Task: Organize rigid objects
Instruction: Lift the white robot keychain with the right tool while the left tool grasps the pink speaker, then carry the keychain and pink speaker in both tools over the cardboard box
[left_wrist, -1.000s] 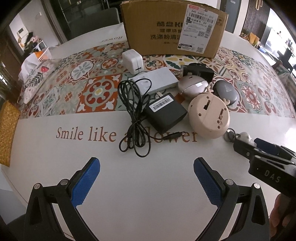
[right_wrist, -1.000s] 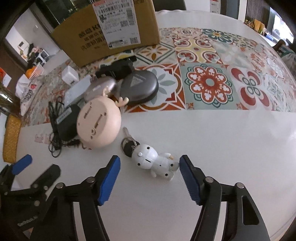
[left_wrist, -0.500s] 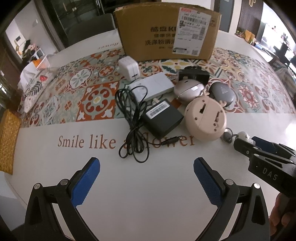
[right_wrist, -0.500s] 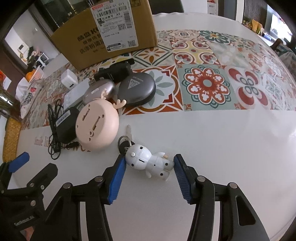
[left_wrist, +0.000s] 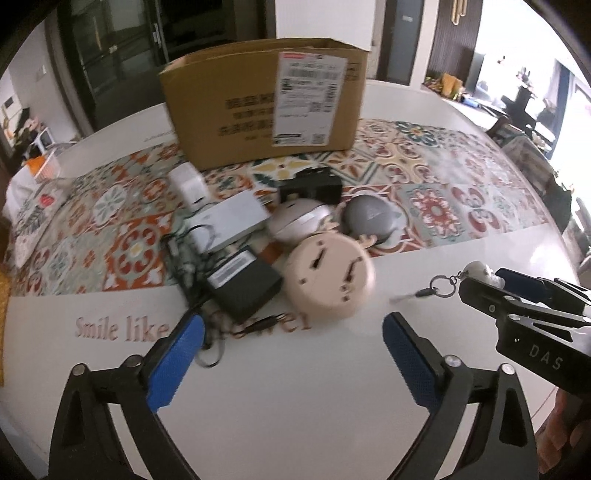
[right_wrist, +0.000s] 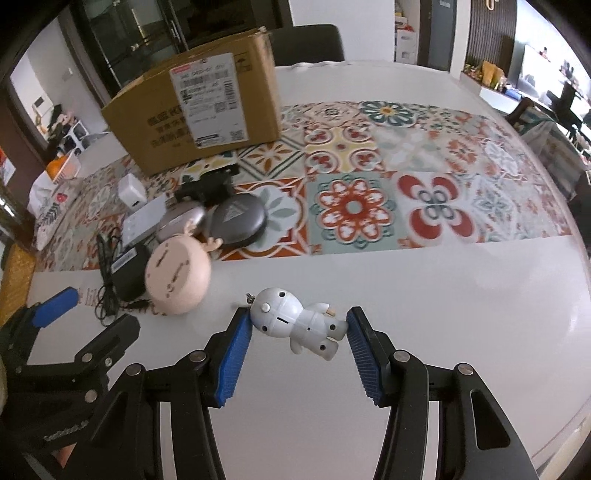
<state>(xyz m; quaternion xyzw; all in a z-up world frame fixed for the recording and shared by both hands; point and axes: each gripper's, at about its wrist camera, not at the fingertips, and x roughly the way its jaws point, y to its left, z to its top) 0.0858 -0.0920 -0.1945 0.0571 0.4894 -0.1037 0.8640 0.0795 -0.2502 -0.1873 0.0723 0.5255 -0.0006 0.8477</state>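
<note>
At lower centre of the right wrist view, right gripper (right_wrist: 299, 328) clamped on white figure keychain (right_wrist: 295, 321), lifted for the cardboard box (right_wrist: 199, 110) at upper left; left gripper (left_wrist: 291, 347) spread wide, empty.

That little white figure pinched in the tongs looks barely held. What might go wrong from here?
The right gripper pinches the white figure keychain only at its head and feet ends, so it might twist or slip out.

Its ring and key dangle loose below and could snag the round beige gadget or other items on the way to the cardboard box.

The left gripper is open near the black cable and might catch it.
</note>
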